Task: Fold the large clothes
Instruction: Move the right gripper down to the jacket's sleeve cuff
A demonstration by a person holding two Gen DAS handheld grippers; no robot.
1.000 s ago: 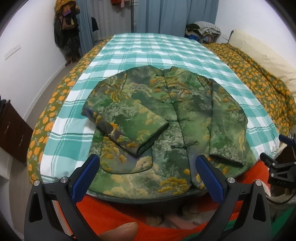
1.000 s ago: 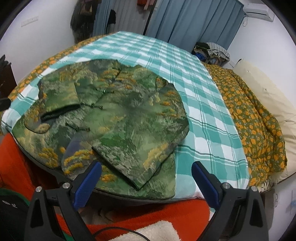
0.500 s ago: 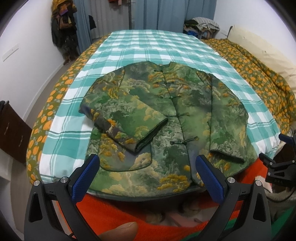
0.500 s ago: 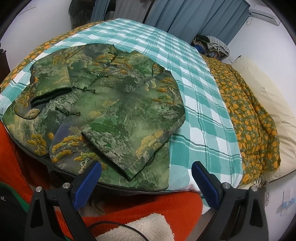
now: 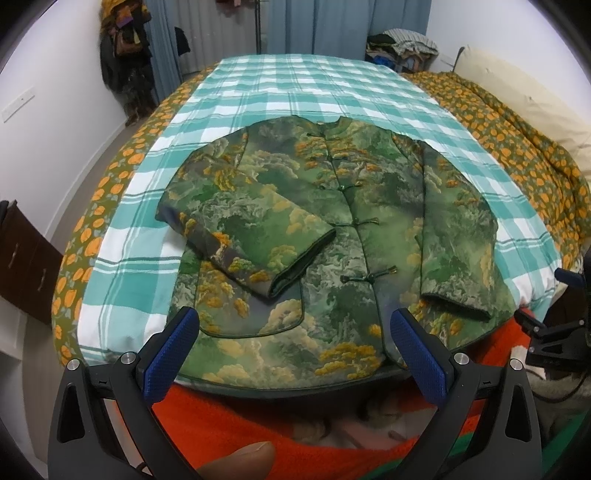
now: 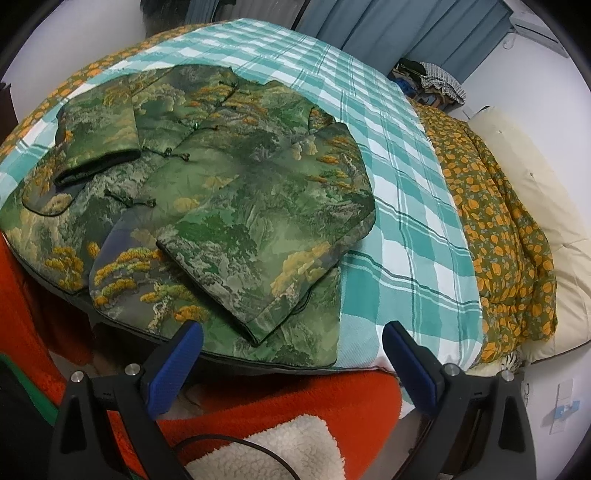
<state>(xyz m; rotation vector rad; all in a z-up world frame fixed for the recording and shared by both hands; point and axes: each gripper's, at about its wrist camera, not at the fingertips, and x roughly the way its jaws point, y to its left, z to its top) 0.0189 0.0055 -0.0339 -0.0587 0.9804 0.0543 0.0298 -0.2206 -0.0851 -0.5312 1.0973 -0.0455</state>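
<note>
Black gripper frames, blue ribbed fingers, silver screws.

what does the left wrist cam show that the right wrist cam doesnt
Only the left wrist view shows the dark wooden cabinet, the clothes hanging on the wall and the open left gripper.

Only the right wrist view shows the air conditioner, the white fleece with a black cable and the open right gripper.

Both show the green jacket with both sleeves folded in, the checked sheet, the floral quilt and the orange blanket.
</note>
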